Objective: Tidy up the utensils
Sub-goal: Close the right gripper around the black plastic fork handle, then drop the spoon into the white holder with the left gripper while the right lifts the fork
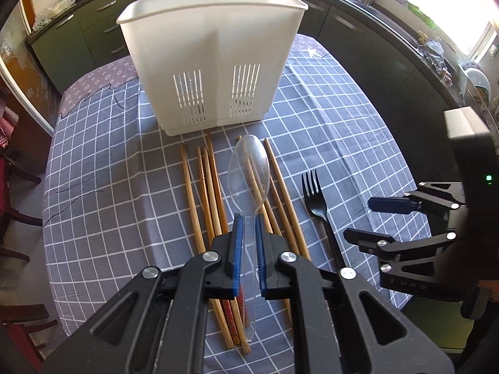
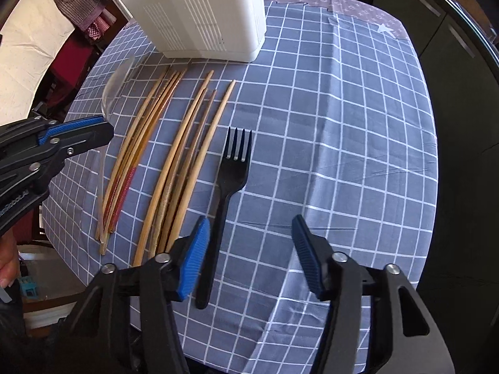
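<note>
Dark green cabinets, bright window, checked tablecloth over table.

No readable words or numbers on any utensil or container. Embossed lettering on the right gripper body, left wrist view: too faint to read. Monogram-style flower and letter pattern on purple tablecloth at worktop's far edge; characters illegible.

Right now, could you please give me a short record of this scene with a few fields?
left gripper: jaws shut on the clear spoon, held above the chopsticks
right gripper: jaws open, empty, just above the fork's handle
fork: black, flat on the tablecloth
chopsticks: wooden, loose beside the fork
holder: white, upright beyond the utensils
</note>
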The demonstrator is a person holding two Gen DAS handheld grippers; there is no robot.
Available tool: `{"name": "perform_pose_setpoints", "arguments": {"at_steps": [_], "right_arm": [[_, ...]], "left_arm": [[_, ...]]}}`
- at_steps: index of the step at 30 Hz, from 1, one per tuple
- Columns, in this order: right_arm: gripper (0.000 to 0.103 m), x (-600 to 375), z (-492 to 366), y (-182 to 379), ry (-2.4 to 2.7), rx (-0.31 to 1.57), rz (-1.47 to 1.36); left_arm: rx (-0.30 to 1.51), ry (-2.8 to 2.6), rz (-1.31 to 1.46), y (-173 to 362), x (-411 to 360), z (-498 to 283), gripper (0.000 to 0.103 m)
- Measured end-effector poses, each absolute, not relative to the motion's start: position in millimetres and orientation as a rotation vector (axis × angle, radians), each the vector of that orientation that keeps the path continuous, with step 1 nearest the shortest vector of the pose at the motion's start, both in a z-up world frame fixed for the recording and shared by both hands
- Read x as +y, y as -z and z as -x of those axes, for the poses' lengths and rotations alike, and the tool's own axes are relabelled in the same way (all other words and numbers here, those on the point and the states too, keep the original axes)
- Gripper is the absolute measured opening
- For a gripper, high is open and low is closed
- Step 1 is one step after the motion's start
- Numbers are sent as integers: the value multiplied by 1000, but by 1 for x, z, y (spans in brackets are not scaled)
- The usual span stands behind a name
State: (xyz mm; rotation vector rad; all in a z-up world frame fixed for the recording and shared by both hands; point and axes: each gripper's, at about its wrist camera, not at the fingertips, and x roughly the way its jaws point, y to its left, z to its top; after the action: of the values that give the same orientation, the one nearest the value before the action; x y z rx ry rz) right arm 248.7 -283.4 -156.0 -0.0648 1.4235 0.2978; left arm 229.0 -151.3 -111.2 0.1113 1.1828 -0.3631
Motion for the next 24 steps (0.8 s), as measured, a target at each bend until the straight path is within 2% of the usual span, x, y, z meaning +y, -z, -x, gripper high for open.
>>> {"name": "perform_pose_setpoints", "arguments": {"at_steps": [6,14,16,17,24], "right_arm": [[28,-266,-259,171,-274,1484,74],[24,-246,-264,183,-240,1510,103],[12,-244,-262,183,-226,1497,117],[10,-244,-262,183,-226,1494,119],[10,-268,-256,174,-271,1449,45]], "left_arm": [[1163,394,-106,107,-147,-226,8],[1141,415,-98,99,-139,-223,8],[1135,417,-98,97,-137,-223,8],[1130,419,-99,95,-136,-222,8],[1089,439,-88,74,-132,-219,8]]}}
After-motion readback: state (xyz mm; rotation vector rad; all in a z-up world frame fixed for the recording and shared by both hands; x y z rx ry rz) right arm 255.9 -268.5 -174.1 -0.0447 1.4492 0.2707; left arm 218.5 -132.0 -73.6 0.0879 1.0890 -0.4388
